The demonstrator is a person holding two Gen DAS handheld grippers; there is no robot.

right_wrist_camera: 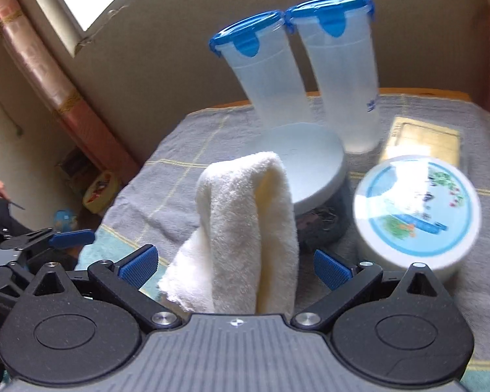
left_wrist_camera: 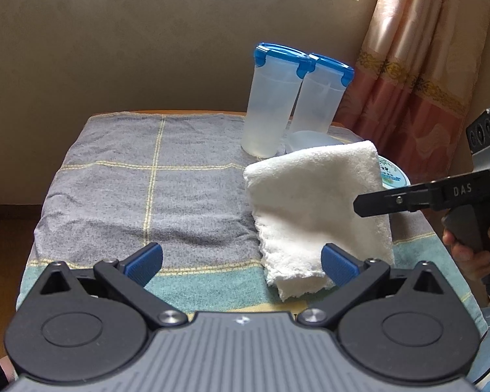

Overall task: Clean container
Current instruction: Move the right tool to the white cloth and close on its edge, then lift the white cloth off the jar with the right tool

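Left wrist view: my left gripper [left_wrist_camera: 241, 261] hangs with jaws wide, nothing between them. Two tall lidded containers [left_wrist_camera: 268, 98] stand upright at the far right of the checked cloth [left_wrist_camera: 130, 179], long axes vertical, blue lids up. A white towel [left_wrist_camera: 313, 209] hides most of the low tubs behind it; my right gripper's tip [left_wrist_camera: 359, 205] shows only side-on.

Right wrist view (blurred): my right gripper [right_wrist_camera: 233, 266] is spread wide, the towel draped upright between the pads, contact unclear. The round printed tub [right_wrist_camera: 418, 209] sits right, partly cut off by the gripper body.
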